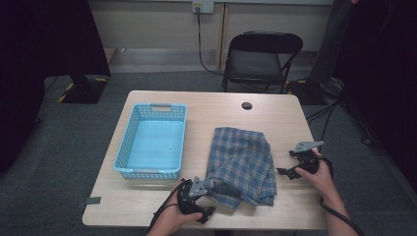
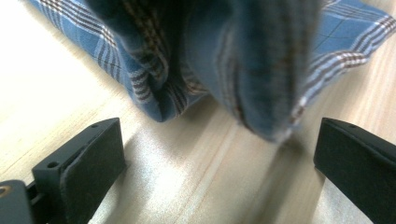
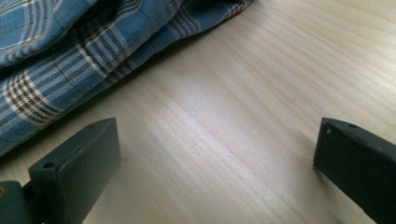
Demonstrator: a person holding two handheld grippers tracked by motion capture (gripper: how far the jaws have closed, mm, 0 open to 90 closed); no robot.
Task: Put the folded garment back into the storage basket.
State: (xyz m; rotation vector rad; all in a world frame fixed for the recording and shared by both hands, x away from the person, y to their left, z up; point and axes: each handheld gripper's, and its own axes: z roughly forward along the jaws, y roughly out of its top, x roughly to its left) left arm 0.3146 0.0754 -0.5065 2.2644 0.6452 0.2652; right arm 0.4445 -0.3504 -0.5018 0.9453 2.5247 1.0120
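My left claw (image 1: 206, 200) sits low and centre in the high view, jaws apart, just short of the crumpled plaid cloth (image 1: 242, 164). My right claw (image 1: 289, 164), at mid-right, gapes wide over bare table (image 1: 290, 206) beside the cloth's edge.

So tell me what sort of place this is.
Probably an office or lab room set up for recording: a light wooden table with a cable hole, a black folding chair behind it, grey carpet, and a wall socket.

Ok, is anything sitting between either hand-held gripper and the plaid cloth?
Nothing visible. The left hand-held gripper and the right hand-held gripper are both open, with only bare table between their jaws and the plaid cloth.
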